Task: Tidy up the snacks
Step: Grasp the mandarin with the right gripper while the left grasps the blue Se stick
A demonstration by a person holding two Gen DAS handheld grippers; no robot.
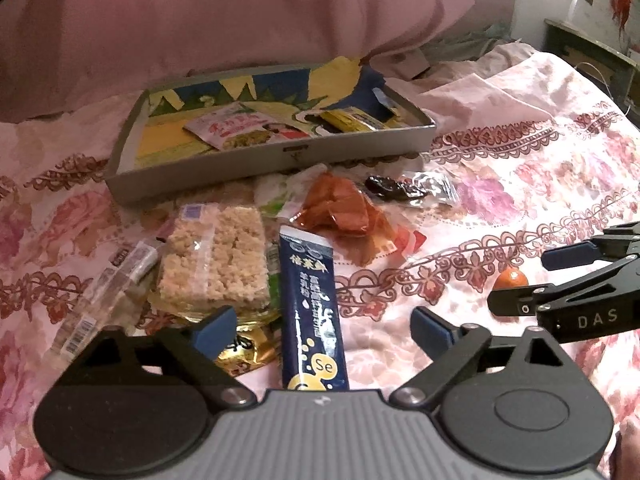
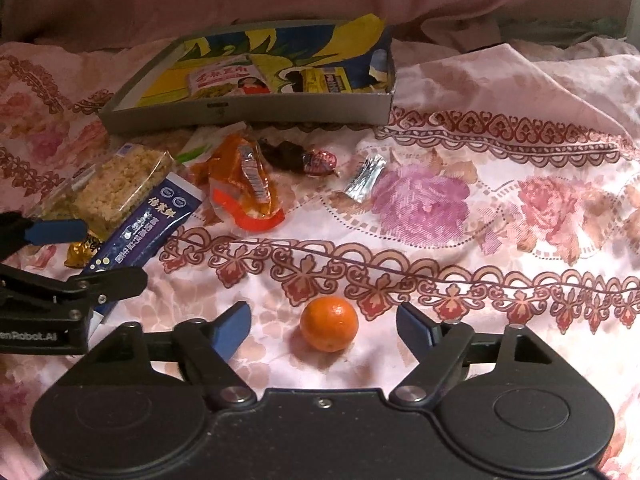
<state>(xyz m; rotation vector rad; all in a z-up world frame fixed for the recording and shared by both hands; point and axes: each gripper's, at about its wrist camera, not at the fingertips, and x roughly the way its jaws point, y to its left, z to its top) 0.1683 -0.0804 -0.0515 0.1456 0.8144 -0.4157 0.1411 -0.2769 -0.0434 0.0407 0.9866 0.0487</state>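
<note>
A small tangerine (image 2: 329,323) lies on the floral bedspread between the fingers of my right gripper (image 2: 325,326), which stands open with both blue pads clear of the fruit. My left gripper (image 1: 324,328) is also open, its fingers on either side of a long dark-blue sachet (image 1: 310,292) without touching it. Beside the sachet lie a clear-wrapped rice cake (image 1: 216,256), an orange-red packet (image 1: 344,208) and a gold-wrapped candy (image 1: 248,348). Behind them sits a grey box (image 1: 276,160) with a colourful lining, holding a pink-white packet (image 1: 244,128) and a yellow bar (image 1: 352,120).
A dark wrapped sweet (image 2: 288,154) and a silver wrapper (image 2: 364,178) lie in front of the box. A long clear packet (image 1: 108,284) rests at the left of the pile. A pink pillow (image 1: 224,16) rises behind the box. The bedspread (image 2: 500,248) stretches to the right.
</note>
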